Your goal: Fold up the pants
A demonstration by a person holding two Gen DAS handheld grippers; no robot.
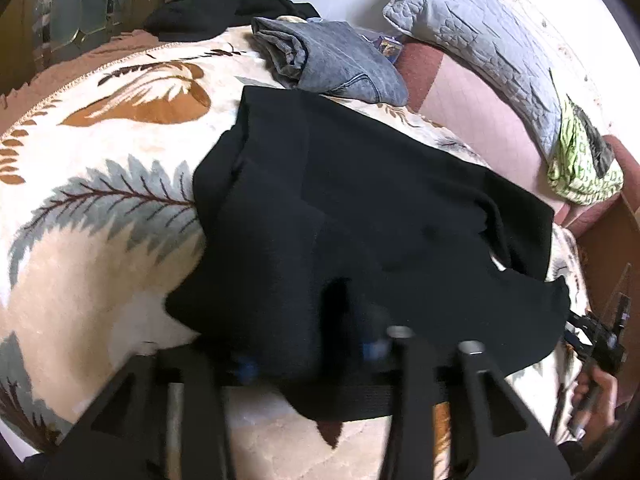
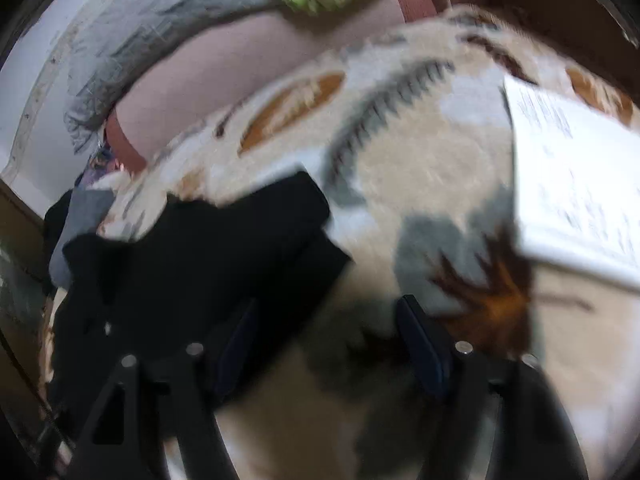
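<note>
I'm seeing black pants [image 1: 360,216] lying folded on leaf blanket [image 1: 100,208]. Left gripper [image 1: 308,356] jaws standing apart, pants edge between. Right gripper [image 2: 328,344] spread over bare blanket.

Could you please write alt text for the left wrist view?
Folded black pants lie on a leaf-print blanket, their near edge draped over the left gripper, whose fingers are apart. Folded grey jeans sit behind, a grey pillow at right.
</note>
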